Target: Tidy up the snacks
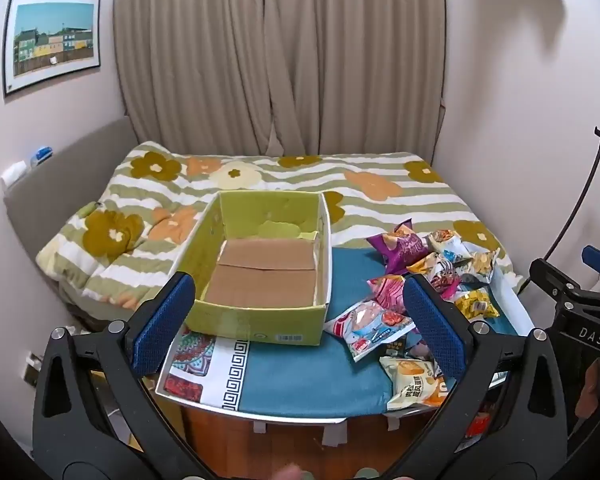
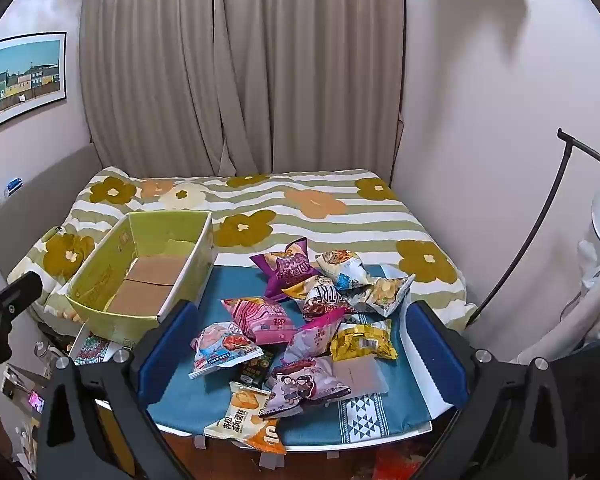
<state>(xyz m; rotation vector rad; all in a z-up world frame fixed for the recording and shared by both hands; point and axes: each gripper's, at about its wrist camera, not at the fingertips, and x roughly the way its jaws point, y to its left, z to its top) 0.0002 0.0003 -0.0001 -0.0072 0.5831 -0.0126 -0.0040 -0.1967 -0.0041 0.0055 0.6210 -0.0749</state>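
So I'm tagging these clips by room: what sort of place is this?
Most likely a bedroom: a bed with a flowered quilt fills the space, floor-length curtains hang behind it, and a framed picture is on the wall.

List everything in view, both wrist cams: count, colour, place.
box: 1, green, empty, left on the table
snack packets: about a dozen, mixed colours, piled right of box
tablecloth: 1, teal, over the table
bed quilt: 1, green-striped floral, behind the table
curtain: beige, back wall
framed picture: 1, left wall
left claw: open, empty, above the table's near edge
right claw: open, empty, over packets
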